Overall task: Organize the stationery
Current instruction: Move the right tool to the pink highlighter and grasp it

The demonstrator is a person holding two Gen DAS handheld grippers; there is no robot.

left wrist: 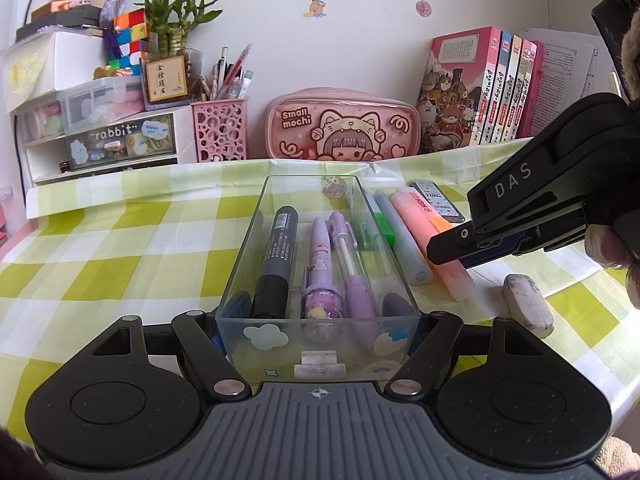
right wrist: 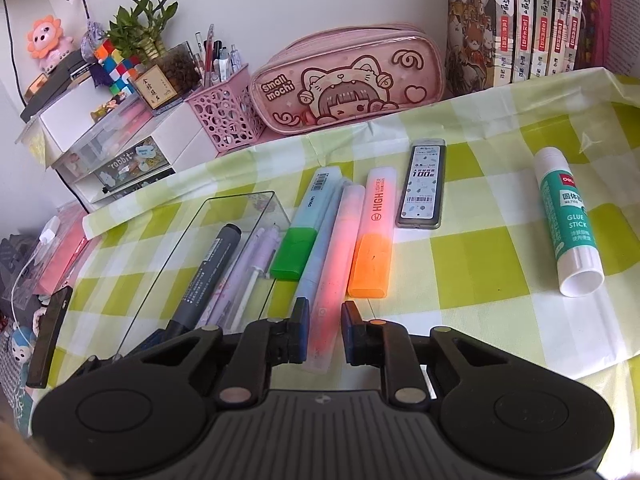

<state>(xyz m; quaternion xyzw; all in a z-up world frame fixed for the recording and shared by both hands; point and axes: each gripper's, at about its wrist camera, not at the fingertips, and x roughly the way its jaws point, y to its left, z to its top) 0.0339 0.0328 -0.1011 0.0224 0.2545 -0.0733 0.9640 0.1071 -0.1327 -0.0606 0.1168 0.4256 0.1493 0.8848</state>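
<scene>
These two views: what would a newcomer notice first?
The clear box in the middle, clamped by the left gripper, holds a black marker and purple pens. Beside it on the checked cloth lie highlighters; the right gripper is shut on the pink one. A pink pencil case stands behind.

A green-and-white checked tablecloth [right wrist: 460,248] carries an orange-capped highlighter [right wrist: 372,236], a green-capped one [right wrist: 298,236], and a pink pencil case [right wrist: 348,84].

Left gripper [left wrist: 318,322] clamped; right gripper [right wrist: 325,330] fingers [right wrist: 298,330] closed.
</scene>
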